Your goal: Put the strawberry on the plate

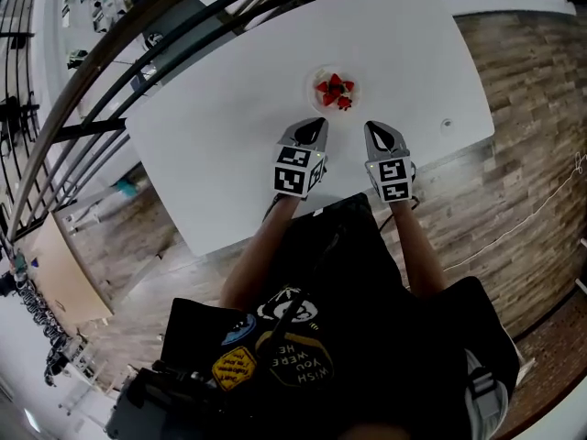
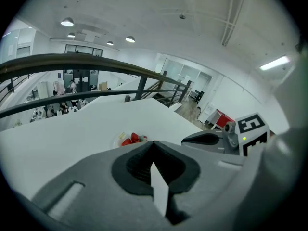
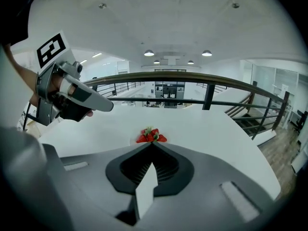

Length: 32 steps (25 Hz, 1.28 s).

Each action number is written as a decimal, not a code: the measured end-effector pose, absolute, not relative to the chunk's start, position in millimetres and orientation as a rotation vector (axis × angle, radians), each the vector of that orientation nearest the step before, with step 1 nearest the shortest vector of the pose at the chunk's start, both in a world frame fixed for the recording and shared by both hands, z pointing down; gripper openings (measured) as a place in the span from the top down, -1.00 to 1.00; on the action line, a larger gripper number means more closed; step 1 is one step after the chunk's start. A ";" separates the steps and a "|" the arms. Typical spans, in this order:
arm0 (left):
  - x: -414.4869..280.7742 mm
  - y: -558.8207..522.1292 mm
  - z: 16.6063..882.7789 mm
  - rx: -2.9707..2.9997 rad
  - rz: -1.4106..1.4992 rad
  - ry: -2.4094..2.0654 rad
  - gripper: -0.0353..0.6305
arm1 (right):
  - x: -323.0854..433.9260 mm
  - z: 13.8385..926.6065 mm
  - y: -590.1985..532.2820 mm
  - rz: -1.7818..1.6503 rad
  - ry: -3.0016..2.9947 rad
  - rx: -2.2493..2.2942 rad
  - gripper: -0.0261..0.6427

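Both sets of jaws are closed tip to tip on nothing. Strawberries (image 1: pixel 335 90) lie on the plate (image 1: pixel 313 84) just beyond them, toward the far edge of the bench (image 1: pixel 229 126). Left gripper (image 1: pixel 316 123) and right gripper (image 1: pixel 374 128) slant downward, side by side.

Red strawberries (image 1: pixel 335 91) (green tops), white table (image 1: pixel 229 126), grey hand-held grippers (image 1: pixel 318 123) (image 1: pixel 371 127) w/ b&w markers (image 1: pixel 293 172)

You're on an office-lab mezzanine; a dark railing (image 3: pixel 192 77) curves past your white table (image 1: pixel 229 108) at eleven o'clock; work desks (image 2: pixel 60 107) below it; glass-walled rooms (image 2: pixel 185 73) at one o'clock; recessed ceiling lights (image 3: pixel 149 53); wood-plank floor (image 1: pixel 532 81) at three o'clock.
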<state>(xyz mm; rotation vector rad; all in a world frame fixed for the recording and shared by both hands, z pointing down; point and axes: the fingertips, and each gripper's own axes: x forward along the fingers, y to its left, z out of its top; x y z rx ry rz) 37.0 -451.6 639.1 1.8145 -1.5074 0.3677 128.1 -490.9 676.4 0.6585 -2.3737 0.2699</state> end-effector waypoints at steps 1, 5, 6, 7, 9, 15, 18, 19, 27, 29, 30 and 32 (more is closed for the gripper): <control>38.3 -447.7 633.7 1.832 0.368 -1.506 0.89 | 128.5 668.3 -487.8 0.270 -2.382 0.678 0.91; 39.4 -424.5 618.3 1.868 0.365 -1.504 0.89 | 129.5 639.4 -465.8 0.269 -2.416 0.746 0.91; 39.3 -417.3 614.3 1.878 0.359 -1.500 0.89 | 129.4 634.5 -457.5 0.264 -2.419 0.754 0.91; 39.3 -410.0 609.7 1.891 0.346 -1.493 0.89 | 129.2 630.9 -448.5 0.256 -2.419 0.759 0.91; 40.4 -394.4 600.6 1.916 0.313 -1.474 0.89 | 129.5 625.1 -429.5 0.247 -2.415 0.770 0.91; 49.9 -349.2 563.5 2.056 0.343 -1.475 0.89 | 132.8 595.0 -383.2 0.253 -2.449 0.838 0.91; 67.3 -335.0 542.7 2.146 0.359 -1.444 0.89 | 141.2 585.0 -367.6 0.274 -2.453 0.886 0.91; 73.4 -329.8 538.2 2.167 0.359 -1.423 0.89 | 144.9 580.6 -362.2 0.285 -2.459 0.906 0.91; 66.0 -300.0 510.6 2.229 0.306 -1.490 0.89 | 157.1 534.5 -324.3 0.290 -2.540 1.025 0.92; 64.9 -294.9 507.4 2.234 0.298 -1.500 0.89 | 160.3 533.1 -317.4 0.305 -2.546 1.039 0.92; 65.5 -292.3 506.8 2.239 0.299 -1.499 0.89 | 161.9 532.7 -313.9 0.315 -2.550 1.044 0.92; 67.2 -288.1 506.0 2.252 0.304 -1.494 0.89 | 163.4 531.6 -308.2 0.328 -2.559 1.047 0.92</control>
